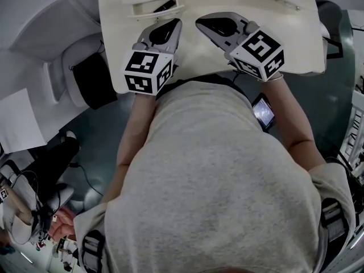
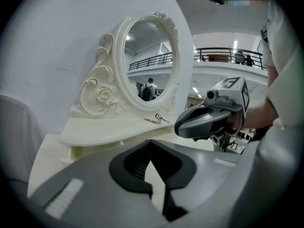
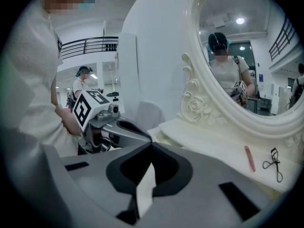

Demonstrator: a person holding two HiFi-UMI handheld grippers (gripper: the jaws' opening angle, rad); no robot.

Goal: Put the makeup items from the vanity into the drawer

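Observation:
A pink stick (image 3: pixel 249 158) and a black eyelash curler (image 3: pixel 274 164) lie on the cream vanity's raised shelf (image 3: pixel 213 144), below the oval mirror (image 3: pixel 251 56). In the left gripper view the same pink stick (image 2: pixel 152 120) and eyelash curler (image 2: pixel 162 118) show far off at the mirror's foot. A small drawer (image 1: pixel 149 10) stands pulled out at the vanity's left, with a dark item (image 1: pixel 165 5) in it. My left gripper (image 1: pixel 175 21) and right gripper (image 1: pixel 200 21) hover side by side over the tabletop, both shut and empty, well short of the items.
The vanity top (image 1: pixel 199 56) reaches to my body at its near edge. A white chair (image 1: pixel 62 67) with a dark bag stands left of the vanity. A white wall backs the mirror (image 2: pixel 145 61). A phone-like screen (image 1: pixel 264 111) hangs at my right side.

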